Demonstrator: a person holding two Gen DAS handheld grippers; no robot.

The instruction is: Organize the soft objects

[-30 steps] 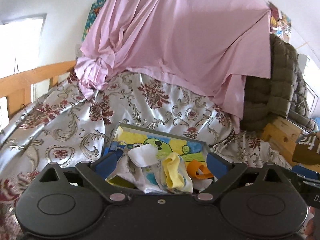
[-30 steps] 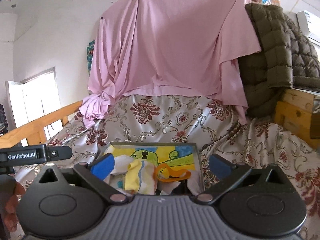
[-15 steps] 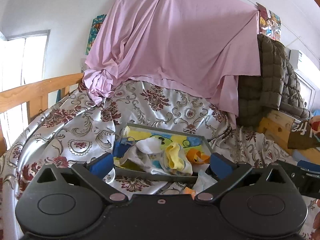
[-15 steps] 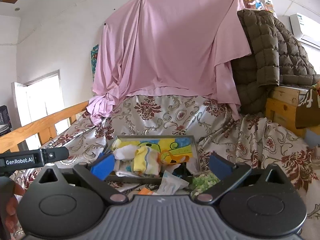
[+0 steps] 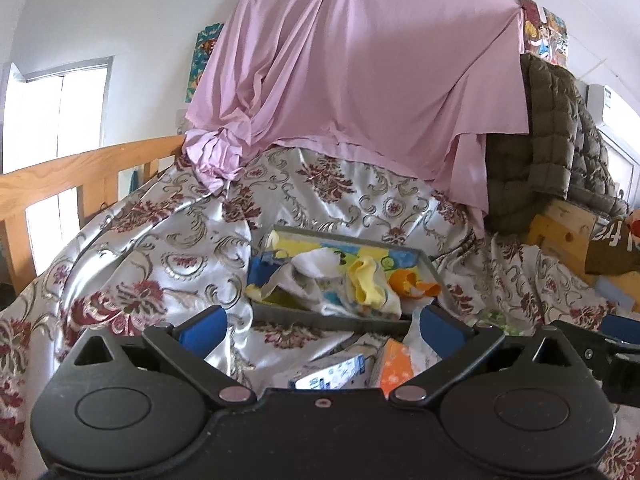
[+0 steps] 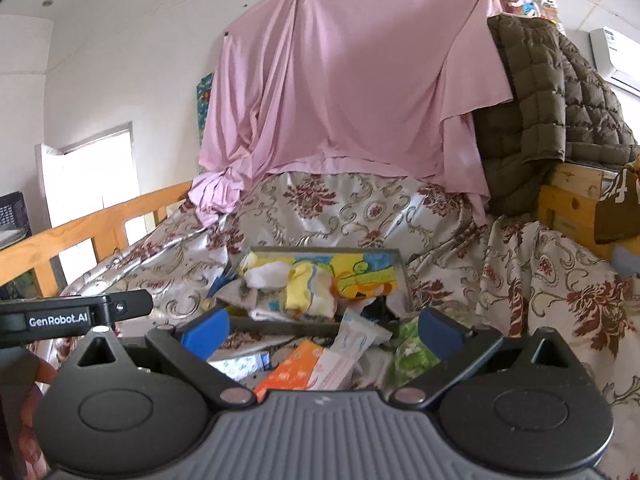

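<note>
A heap of crumpled soft cloths (image 5: 360, 284), white, yellow and orange, fills a shallow grey rectangular tray (image 5: 320, 320) with a cartoon-printed floor, resting on a glossy floral satin bedspread (image 5: 160, 248). Just in front lie soft tissue packets (image 6: 296, 368), orange, white and green. The left gripper (image 5: 320, 332) and right gripper (image 6: 322, 332) both stand apart, blue-padded, holding nothing.

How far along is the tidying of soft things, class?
Done: several soft pieces, among them a yellow cloth, lie in the tray. In hand: nothing; the left tongs and right tongs are both open and empty. Left: the orange packet, white packet and green packet lie on the bedspread before the tray.
</note>
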